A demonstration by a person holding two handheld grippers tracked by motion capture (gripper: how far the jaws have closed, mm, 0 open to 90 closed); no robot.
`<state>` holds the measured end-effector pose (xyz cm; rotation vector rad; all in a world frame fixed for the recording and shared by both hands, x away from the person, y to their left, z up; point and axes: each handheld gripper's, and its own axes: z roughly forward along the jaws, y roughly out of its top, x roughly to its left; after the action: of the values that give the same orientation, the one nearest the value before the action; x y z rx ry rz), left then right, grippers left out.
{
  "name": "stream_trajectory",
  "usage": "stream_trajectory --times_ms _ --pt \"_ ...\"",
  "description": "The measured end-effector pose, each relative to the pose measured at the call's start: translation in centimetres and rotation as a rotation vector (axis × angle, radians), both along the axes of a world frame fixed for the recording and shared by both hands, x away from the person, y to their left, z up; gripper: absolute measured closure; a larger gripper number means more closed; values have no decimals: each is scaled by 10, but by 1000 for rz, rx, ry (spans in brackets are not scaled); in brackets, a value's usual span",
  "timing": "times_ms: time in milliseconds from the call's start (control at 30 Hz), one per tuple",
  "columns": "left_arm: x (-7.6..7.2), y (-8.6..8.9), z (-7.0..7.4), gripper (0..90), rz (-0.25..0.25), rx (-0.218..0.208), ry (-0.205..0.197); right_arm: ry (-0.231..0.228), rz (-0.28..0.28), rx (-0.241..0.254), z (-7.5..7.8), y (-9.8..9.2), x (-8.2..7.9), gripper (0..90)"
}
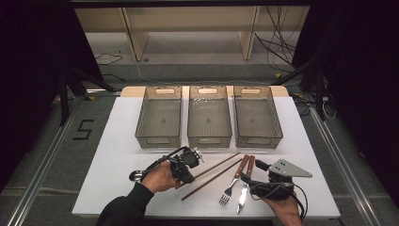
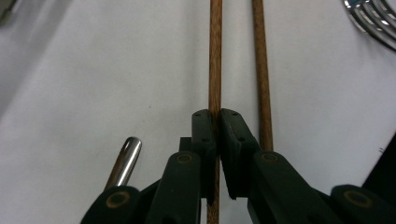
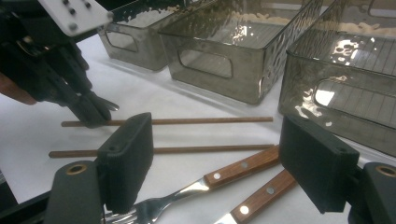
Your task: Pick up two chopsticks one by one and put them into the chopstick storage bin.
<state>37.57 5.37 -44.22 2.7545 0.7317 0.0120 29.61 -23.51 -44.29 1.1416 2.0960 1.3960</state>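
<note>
a: how far along is the sorting?

b: barely begun, i'd say. the three clear bins [image 1: 209, 117] at the far side of the worktop [image 1: 108, 160] hold nothing yet. the fork [image 1: 233, 183] and the knife [image 1: 245, 186] lie flat on the worktop beside the right hand-held gripper [image 3: 219, 163], and the second chopstick [image 2: 261, 70] lies just next to the first.

a: and the hand-held grippers?

b: the left hand-held gripper [image 2: 217, 122] has its jaws pressed together on the first chopstick [image 2: 215, 56], pinching it near one end. i can't tell whether that chopstick is off the worktop yet. the right one has its jaws spread, nothing between the pads, poised over the fork and knife handles.

a: so what's left?

b: nearly everything: lift that chopstick, carry it to a bin, then the other chopstick, fork and knife.
</note>
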Motion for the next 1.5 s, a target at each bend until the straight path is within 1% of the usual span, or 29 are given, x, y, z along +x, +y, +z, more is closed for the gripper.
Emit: stream_trajectory --times_ms 33,133,167,200,267,300,333,533,633,667,700,767,867,900,933,967,1000,1033,1100,1133,1167,1200,1233,1267,1300,1367,1400,1467,1500 --pt "0 0 0 842 0 0 0 -1 0 1 0 0 0 272" --pt "-3 6 11 842 3 -23 -18 -2 -2 3 0 0 0 272" --pt "-3 6 11 842 3 -23 -18 -2 -2 3 0 0 0 272" --pt "-3 11 19 842 14 -44 -30 -2 -3 4 1 0 0 272" --pt "-1 17 25 841 28 -67 -30 -1 -3 4 0 0 0 272" --pt "-1 17 25 842 28 -67 -30 0 -3 5 0 0 0 272" --pt "2 22 29 841 37 -82 -34 1 -3 5 0 0 0 272" --pt "5 33 38 842 54 -138 -41 1 -4 6 0 0 0 272" --pt "6 39 43 841 66 -165 -60 2 -5 8 0 0 0 272" --pt "7 42 45 842 78 -182 -69 1 -5 9 0 0 0 272" --pt "7 42 45 841 78 -182 -69 3 -7 10 0 0 0 272" --pt "11 50 52 841 96 -219 -85 2 -9 14 0 -1 1 272" --pt "16 59 58 841 123 -250 -105 2 -9 14 -1 -2 1 272" --pt "16 59 58 841 123 -250 -105 4 -9 14 -1 -2 1 272" --pt "20 65 61 842 147 -269 -118 4 -9 14 -1 -2 1 272" --pt "20 65 61 841 147 -269 -118 5 -10 13 -1 -2 1 271" --pt "23 72 64 841 169 -284 -134 6 -10 14 -1 -2 1 271" --pt "23 72 64 842 169 -284 -134 5 -10 17 0 -2 1 271" --pt "28 80 67 841 198 -306 -148 -1 -6 19 0 -2 0 270" --pt "34 87 69 841 219 -308 -158 -1 -5 18 0 -1 0 268" --pt "34 87 69 841 219 -308 -158 -2 -2 18 0 -1 0 266" --pt "40 95 71 842 257 -320 -169 -7 -1 20 0 -1 0 264" --pt "40 95 71 841 257 -320 -169 -12 2 23 1 -1 0 262" --pt "46 102 72 841 282 -325 -178 -14 3 25 1 -1 0 259" --pt "46 102 72 841 282 -325 -178 -15 4 25 1 -1 0 256" --pt "53 110 73 842 308 -327 -187 -17 5 25 0 -1 0 250" --pt "58 117 74 842 333 -337 -191 -17 4 28 0 -1 0 248" --pt "63 122 75 842 357 -346 -198 -20 2 33 0 -2 0 246" --pt "63 122 75 842 357 -346 -198 -19 0 33 0 -2 0 244"
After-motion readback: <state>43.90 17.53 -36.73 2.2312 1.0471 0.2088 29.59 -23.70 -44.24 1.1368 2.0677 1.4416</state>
